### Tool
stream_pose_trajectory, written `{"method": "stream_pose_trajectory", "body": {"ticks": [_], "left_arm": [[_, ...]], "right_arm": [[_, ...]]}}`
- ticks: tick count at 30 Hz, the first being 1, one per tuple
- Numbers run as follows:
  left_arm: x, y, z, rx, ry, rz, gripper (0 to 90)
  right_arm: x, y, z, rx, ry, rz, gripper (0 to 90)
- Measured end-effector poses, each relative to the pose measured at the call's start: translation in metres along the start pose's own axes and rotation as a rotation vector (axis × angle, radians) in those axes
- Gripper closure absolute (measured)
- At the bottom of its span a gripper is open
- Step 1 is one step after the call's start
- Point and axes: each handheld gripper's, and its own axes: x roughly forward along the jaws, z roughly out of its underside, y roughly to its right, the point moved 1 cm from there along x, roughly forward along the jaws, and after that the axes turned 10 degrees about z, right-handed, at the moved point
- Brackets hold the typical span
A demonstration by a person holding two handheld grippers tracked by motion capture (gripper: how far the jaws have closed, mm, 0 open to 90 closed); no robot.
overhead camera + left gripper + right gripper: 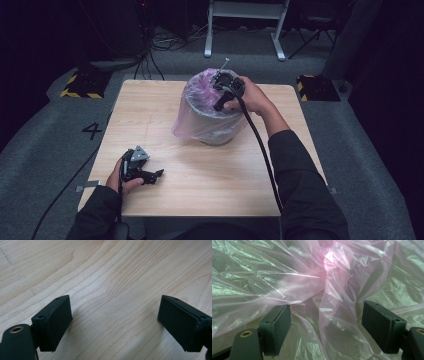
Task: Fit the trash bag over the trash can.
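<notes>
Where the light wooden table [165, 120] stands on grey carpet [40, 145], a dark room is seen behind it, with a white metal frame [245, 20] at the far side, loose cables on the floor, and two black blocks edged in yellow and black stripes [82, 84] near the table's far corners. A figure 4 [92, 130] is marked on the carpet to the left.

On the far middle of the table a round grey bin [217, 127] is placed upright, lined with a thin, crinkled pink translucent plastic bag [200, 107] whose edge is draped over the rim and down the bin's left side. What the bag holds cannot be told.

The right gripper [223, 80] is held over the mouth of the bin, pointing down into the bag. In the right gripper view [325, 322] its jaws are spread wide, with folds of the pink film [312, 285] lying between and beyond them; the left pad touches a crease of film, but nothing is pinched.

The left gripper [159, 173] is rested on the near left part of the table, well apart from the bin. Its jaws are seen spread in the left gripper view [115, 322], with bare wood grain [112, 277] between them.
</notes>
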Motion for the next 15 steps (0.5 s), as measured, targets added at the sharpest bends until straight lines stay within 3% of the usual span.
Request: {"method": "stream_pose_trajectory", "body": {"ticks": [2, 4, 5, 7, 15], "left_arm": [[0.000, 0.000, 0.000, 0.000, 0.000, 0.000, 11.9], [0.000, 0.000, 0.000, 0.000, 0.000, 0.000, 11.9], [0.000, 0.000, 0.000, 0.000, 0.001, 0.001, 11.9], [0.000, 0.000, 0.000, 0.000, 0.000, 0.000, 11.9], [0.000, 0.000, 0.000, -0.001, 0.002, -0.001, 11.9]], "right_arm": [[-0.004, 0.000, 0.002, -0.014, 0.055, 0.003, 23.2], [-0.005, 0.000, 0.004, -0.006, 0.071, -0.002, 23.3], [-0.010, 0.002, 0.006, 0.007, 0.120, -0.005, 23.3], [-0.015, 0.003, 0.008, 0.030, 0.157, -0.002, 23.3], [-0.026, 0.007, 0.016, 0.111, 0.254, -0.003, 23.7]]}}
